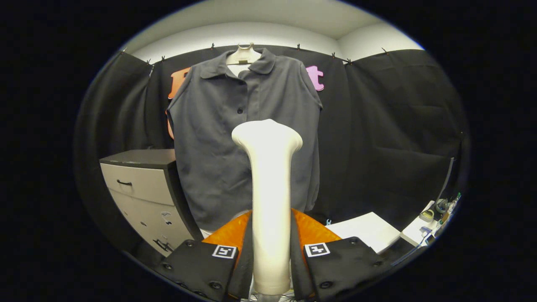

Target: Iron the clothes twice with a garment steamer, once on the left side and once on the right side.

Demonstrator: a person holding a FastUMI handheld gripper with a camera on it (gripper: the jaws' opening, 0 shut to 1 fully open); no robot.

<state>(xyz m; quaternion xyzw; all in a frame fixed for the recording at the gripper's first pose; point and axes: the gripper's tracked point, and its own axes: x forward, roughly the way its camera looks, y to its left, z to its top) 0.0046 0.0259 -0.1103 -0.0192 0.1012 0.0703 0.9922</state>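
1. The gripper (270, 251) points forward and level at the far wall, with its two black fingers (201, 264) standing either side of one cream-white plastic garment steamer (268, 201); both press on its handle, so they are clamped on it.
2. Each finger carries one small black-and-white square marker, two in all, and orange padding shows behind them on both sides of the steamer handle.
3. The steamer stands upright between the fingers, its flared head at the top, in front of the middle of the shirt's lower half; whether the head touches the cloth cannot be told.
4. One dark grey short-sleeved collared shirt (218, 138) hangs on a single white hanger (244, 54) on the far wall, front facing the gripper, with two dark buttons visible down its placket.
5. To the left of the shirt stands one grey cabinet with a black top (138, 184), showing drawer fronts with dark handles.
6. To the right, near the fingers, lies one white flat board (365, 230) on the surface, with small cluttered items further right, too small to tell.
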